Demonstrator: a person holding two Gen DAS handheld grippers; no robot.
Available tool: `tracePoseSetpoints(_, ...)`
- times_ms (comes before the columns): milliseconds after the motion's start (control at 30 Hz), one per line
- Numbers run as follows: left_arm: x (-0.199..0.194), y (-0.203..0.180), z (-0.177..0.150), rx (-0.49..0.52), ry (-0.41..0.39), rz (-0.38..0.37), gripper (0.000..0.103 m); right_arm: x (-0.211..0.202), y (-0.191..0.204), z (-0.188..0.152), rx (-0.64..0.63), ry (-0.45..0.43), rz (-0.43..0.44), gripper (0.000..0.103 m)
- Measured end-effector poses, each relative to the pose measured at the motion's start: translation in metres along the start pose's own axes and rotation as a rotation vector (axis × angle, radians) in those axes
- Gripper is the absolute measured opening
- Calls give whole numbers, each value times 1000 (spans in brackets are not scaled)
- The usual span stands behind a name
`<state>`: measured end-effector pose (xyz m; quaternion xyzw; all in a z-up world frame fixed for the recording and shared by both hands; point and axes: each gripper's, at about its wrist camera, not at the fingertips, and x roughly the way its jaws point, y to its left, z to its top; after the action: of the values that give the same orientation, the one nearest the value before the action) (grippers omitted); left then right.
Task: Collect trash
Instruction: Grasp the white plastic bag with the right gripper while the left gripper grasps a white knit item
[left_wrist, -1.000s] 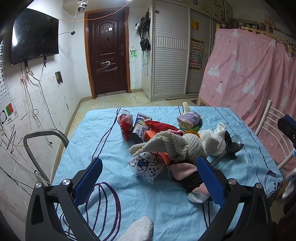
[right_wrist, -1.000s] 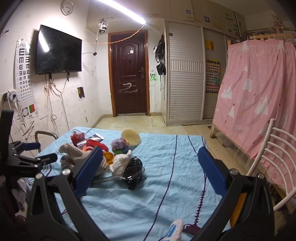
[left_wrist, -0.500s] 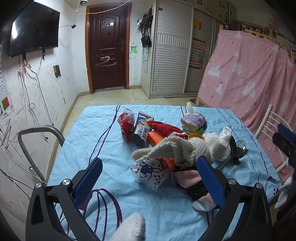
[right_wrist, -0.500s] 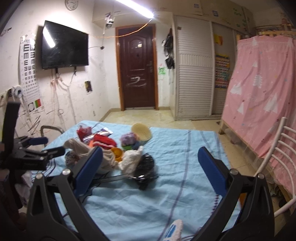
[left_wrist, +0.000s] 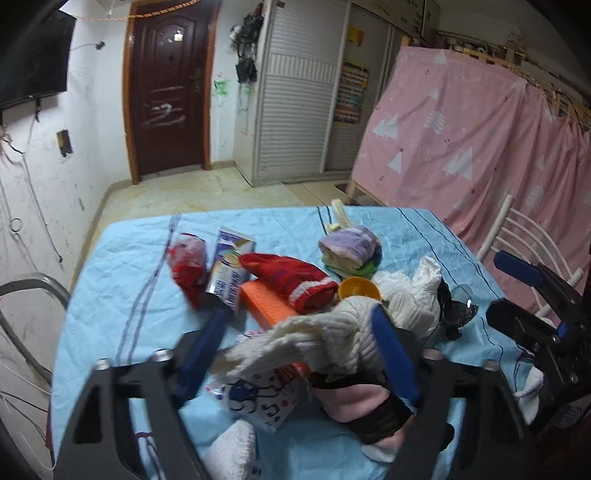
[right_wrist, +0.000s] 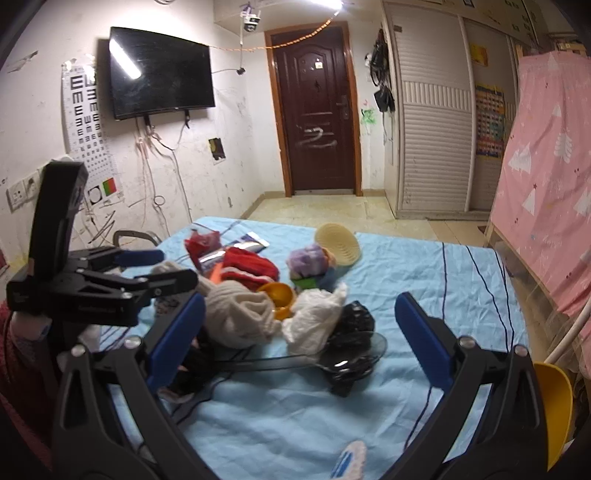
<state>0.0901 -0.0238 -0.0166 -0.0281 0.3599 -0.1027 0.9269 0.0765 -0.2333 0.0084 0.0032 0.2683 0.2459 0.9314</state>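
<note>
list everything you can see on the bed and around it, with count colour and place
bed sheet: 1, light blue, under everything
snack bag: 1, red, far left of pile
carton: 1, white and blue, beside snack bag
box: 1, orange, pile centre
red garment: 1, over box
knit garment: 1, cream, near side
small bowl: 1, orange, mid pile
black bag: 1, right of pile
door: 1, dark brown, far wall
left gripper: jaws closing around knit garment
right gripper: jaws open

Wrinkled matt blue cloth sheet (left_wrist: 122, 258), ribbed cream knit garment (left_wrist: 325, 332)
</note>
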Motion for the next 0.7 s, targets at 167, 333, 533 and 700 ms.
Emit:
tracePoseSetpoints(167, 9, 0, -5, -11, 11, -66, 7, 10, -12, 3, 9, 27, -8, 99)
tracePoseSetpoints(333, -3, -8, -7, 10, -45, -114, 5, 22, -10, 10, -9, 51, 38, 99)
tracePoseSetpoints(533, -31, 4, 4, -43, -143, -117, 5, 38, -2, 14, -51, 92, 78, 97)
tracePoseSetpoints(700, -60, 22, 13, -100, -232, -69, 5, 53, 8, 12, -94, 154, 88, 67)
